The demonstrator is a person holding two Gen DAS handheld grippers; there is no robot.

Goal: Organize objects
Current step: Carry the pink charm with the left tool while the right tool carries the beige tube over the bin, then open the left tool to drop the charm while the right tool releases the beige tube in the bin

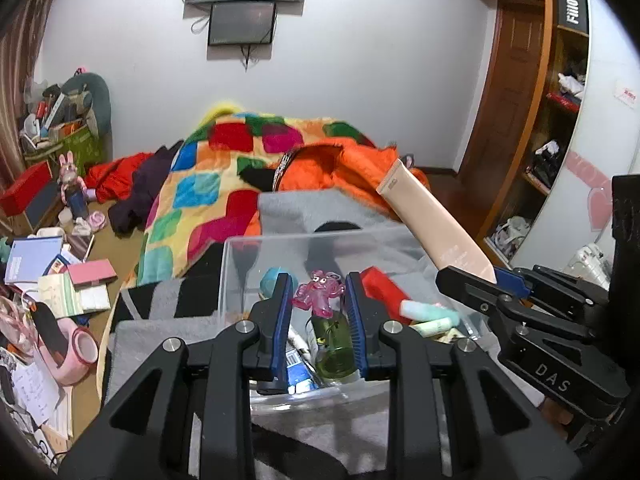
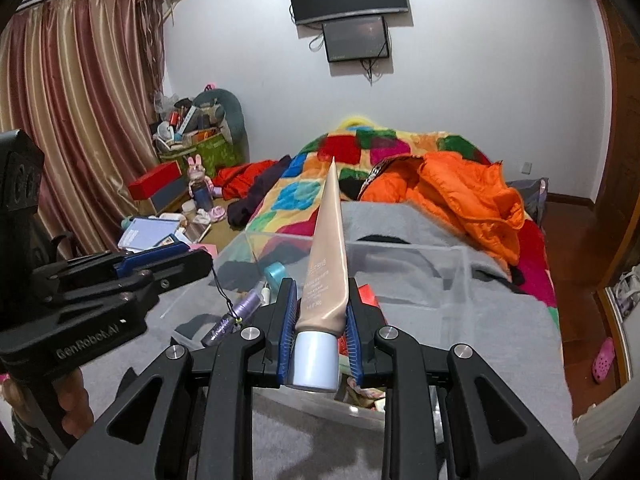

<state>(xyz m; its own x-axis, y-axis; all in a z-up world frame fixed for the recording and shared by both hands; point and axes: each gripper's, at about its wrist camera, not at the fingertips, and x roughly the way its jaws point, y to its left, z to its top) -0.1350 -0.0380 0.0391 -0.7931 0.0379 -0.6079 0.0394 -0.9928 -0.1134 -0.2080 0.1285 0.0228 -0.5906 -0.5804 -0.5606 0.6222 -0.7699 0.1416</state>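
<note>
We've got the right tool [image 2: 321, 312] clamped on a beige cream tube [image 2: 326, 264], white cap toward the cam, crimped end pointing fwd over the clear bin [image 2: 404, 246] on the bed. Left tool [image 1: 319, 300] is pinching a green bottle [image 1: 334, 346] w/ a pink charm [image 1: 318, 292], right above the bin's clutter.
</note>
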